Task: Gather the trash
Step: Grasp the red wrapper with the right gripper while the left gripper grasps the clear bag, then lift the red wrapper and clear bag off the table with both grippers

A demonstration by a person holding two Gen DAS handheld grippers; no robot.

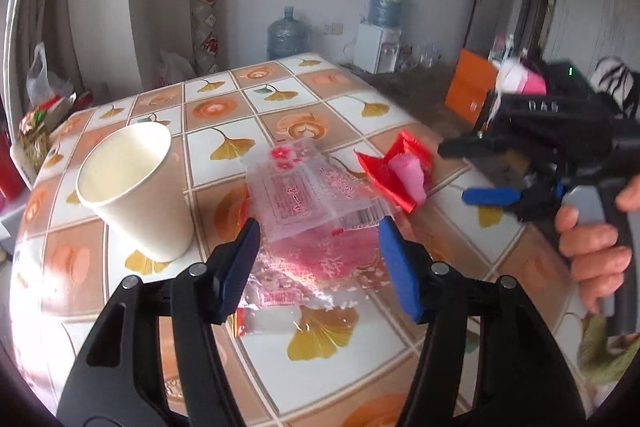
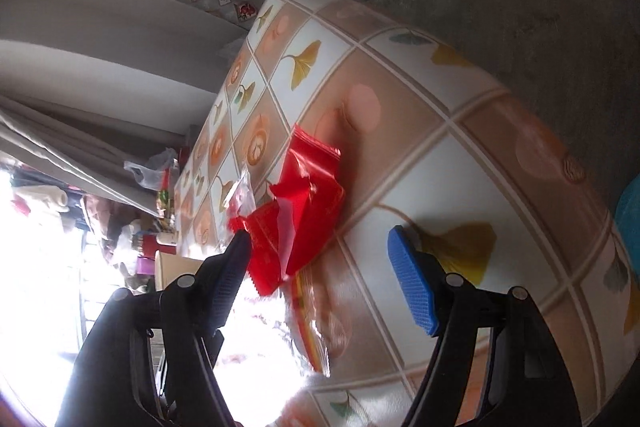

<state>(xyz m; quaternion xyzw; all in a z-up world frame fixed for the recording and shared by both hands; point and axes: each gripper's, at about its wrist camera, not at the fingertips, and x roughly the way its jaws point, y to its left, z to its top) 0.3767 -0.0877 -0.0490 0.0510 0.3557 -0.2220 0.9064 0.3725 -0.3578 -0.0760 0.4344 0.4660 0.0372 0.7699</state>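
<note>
A table (image 1: pixel 328 99) under a glossy cloth of orange and white squares printed with ginkgo leaves carried the litter. A white paper cup (image 1: pixel 136 191) stood at its left part. Beside it lay clear plastic wrappers with pink print (image 1: pixel 308 195), and the left gripper (image 1: pixel 320 239) hung over them, jaws apart, pads pressing nothing. The right gripper (image 2: pixel 320 247), jaws wide and empty, had one fingertip at a crumpled red foil wrapper (image 2: pixel 308 199).
</note>
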